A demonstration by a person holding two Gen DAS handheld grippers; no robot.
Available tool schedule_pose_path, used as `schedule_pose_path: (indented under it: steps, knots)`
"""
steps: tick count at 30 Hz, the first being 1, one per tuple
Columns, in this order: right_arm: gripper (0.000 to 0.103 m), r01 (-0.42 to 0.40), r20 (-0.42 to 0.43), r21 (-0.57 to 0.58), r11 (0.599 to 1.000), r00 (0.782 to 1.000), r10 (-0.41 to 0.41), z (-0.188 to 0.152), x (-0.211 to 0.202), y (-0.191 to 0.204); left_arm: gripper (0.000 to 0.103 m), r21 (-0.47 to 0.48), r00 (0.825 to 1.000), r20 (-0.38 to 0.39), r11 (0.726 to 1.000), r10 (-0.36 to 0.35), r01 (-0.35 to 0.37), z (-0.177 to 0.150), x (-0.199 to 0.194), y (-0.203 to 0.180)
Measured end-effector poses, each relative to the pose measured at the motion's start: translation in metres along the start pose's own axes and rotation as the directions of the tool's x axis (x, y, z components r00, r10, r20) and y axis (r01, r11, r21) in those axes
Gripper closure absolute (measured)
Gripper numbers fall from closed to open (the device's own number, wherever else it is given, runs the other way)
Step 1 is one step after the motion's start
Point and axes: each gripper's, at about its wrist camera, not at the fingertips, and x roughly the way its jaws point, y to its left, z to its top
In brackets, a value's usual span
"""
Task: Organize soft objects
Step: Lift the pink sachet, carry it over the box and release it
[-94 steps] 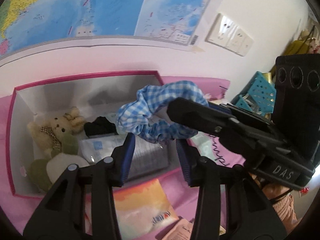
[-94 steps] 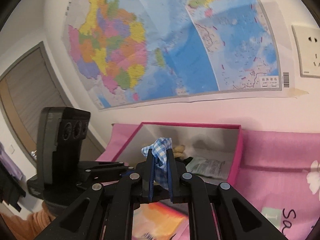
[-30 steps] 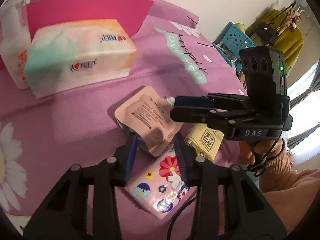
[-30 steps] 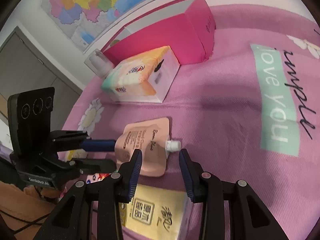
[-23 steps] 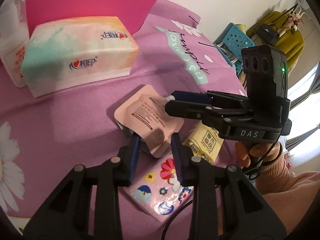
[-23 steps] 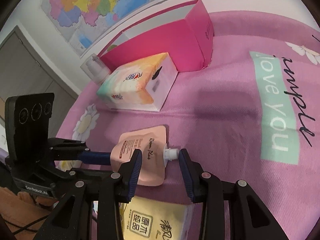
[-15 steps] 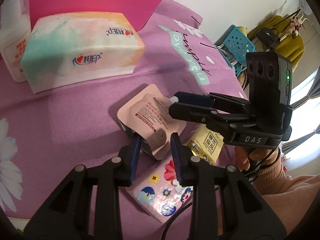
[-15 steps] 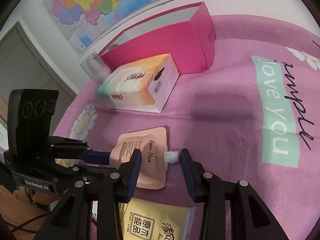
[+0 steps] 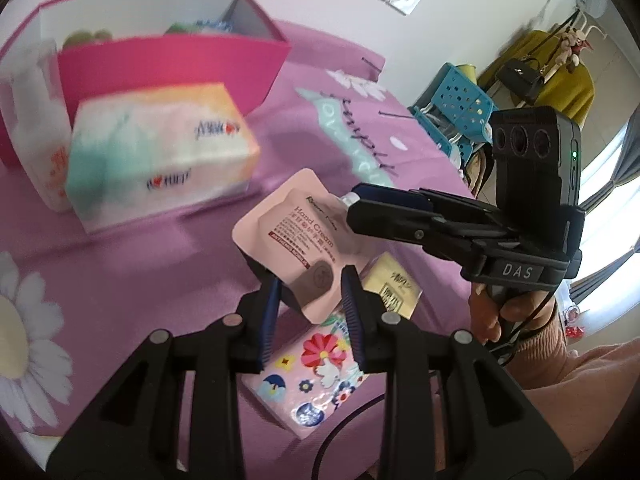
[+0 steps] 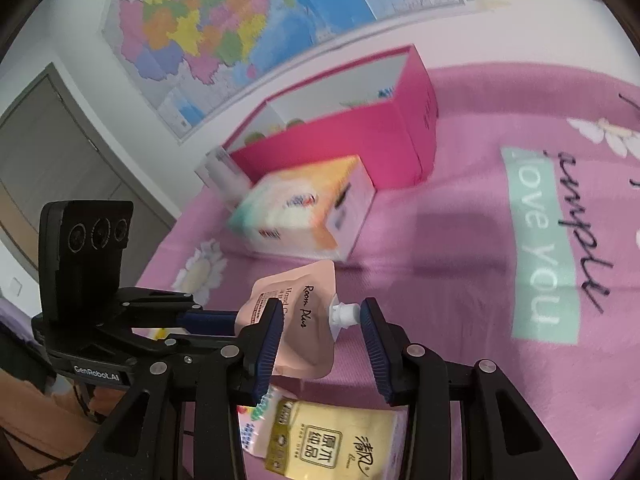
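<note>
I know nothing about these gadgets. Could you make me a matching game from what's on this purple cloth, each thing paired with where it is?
Things:
1. pale pink hand-cream pouch with white spout
2. pastel soft tissue pack
3. bright pink cardboard box
4. yellow flat tissue packet

Places:
a. open-topped, nearest the wall
b. between both pairs of jaws
c. beside a flat pink flower-printed packet
d. directly in front of the box

Pairs: 1-b, 2-d, 3-a, 4-c
</note>
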Motion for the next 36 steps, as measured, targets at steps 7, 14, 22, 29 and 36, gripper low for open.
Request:
schedule_pose_path:
  steps: [7,14,22,29,36]
  knots:
    - [0.062,-0.010,0.059,-0.021,1.000,0.998,0.011,0.015,-0.015,0.009,0.070,0.042,0.998,0.054,0.999,0.018,-0.020,0.011,-0.019,-0.008]
    - [0.062,-0.020,0.100,-0.035,0.999,0.995,0.024,0.029,-0.022,0.014,0.070,0.051,0.995,0.087,0.998,0.039,-0.043,0.024,-0.027,-0.011]
    - [0.062,-0.022,0.133,-0.064,0.998,0.991,0.030,0.051,-0.021,0.017,0.070,0.065,0.989,0.133,0.995,0.071,-0.080,0.044,-0.038,-0.011]
    - [0.062,-0.025,0.177,-0.076,0.997,0.983,0.038,0.079,-0.017,0.016,0.070,0.057,0.981,0.163,0.991,0.107,-0.118,0.075,-0.042,-0.003]
    - [0.062,-0.027,0.201,-0.077,0.997,0.979,0.042,0.110,-0.007,0.010,0.070,0.065,0.968,0.194,0.983,0.157,-0.173,0.105,-0.043,0.003]
